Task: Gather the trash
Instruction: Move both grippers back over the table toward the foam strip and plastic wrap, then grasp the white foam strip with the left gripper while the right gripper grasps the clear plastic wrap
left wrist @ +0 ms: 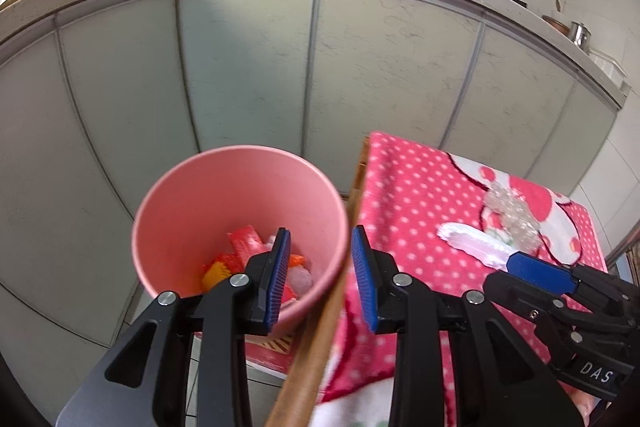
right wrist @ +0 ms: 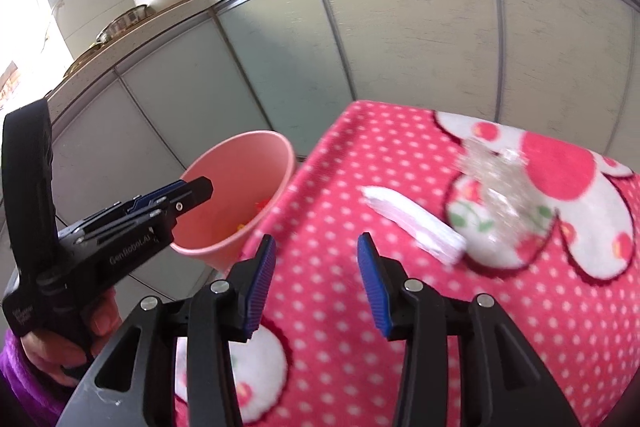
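Open cloth in front, bin tight against the worktop's left edge

The pink bin [left wrist: 240, 227] stands just off the worktop [right wrist: 360, 155]'s left edge, its mouth partly crossed by the left claw [left wrist: 320, 279]. On the cloth, a white wrapper [right wrist: 416, 223] and crumpled clear plastic [right wrist: 500, 187] lie toward the far right corner; the near cloth before the right claw [right wrist: 316, 283] lies bare. Cabinet doors [left wrist: 248, 67] wall off the far side.

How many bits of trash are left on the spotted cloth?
2: a white wrapper mid-cloth and a clear crumpled plastic just beyond it, on the flower print. More may lie outside the views.
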A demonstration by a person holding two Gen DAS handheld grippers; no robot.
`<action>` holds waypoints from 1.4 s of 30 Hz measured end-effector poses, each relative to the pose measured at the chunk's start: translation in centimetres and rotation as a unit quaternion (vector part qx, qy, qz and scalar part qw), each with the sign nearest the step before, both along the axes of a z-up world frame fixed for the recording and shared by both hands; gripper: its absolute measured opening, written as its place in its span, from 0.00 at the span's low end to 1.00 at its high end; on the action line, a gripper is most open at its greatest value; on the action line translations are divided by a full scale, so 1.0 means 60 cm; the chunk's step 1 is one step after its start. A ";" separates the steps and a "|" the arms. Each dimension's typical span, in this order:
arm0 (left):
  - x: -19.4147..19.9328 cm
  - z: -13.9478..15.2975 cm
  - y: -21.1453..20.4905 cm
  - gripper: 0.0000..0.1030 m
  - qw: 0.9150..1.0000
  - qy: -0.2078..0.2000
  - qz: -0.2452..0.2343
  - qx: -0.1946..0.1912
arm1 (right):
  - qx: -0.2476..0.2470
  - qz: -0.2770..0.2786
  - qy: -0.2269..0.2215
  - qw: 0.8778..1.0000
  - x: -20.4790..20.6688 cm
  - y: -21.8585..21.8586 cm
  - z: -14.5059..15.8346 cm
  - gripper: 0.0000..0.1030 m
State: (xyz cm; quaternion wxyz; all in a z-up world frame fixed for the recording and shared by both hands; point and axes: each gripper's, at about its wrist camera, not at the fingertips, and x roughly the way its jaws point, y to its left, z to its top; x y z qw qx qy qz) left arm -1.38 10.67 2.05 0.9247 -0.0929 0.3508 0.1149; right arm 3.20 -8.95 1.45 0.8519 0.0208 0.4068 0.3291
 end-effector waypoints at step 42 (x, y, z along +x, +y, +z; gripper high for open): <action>0.204 -0.103 -0.166 0.24 0.953 0.177 -0.010 -0.245 | 0.016 -0.135 0.010 0.991 0.042 -0.202 -0.061 0.41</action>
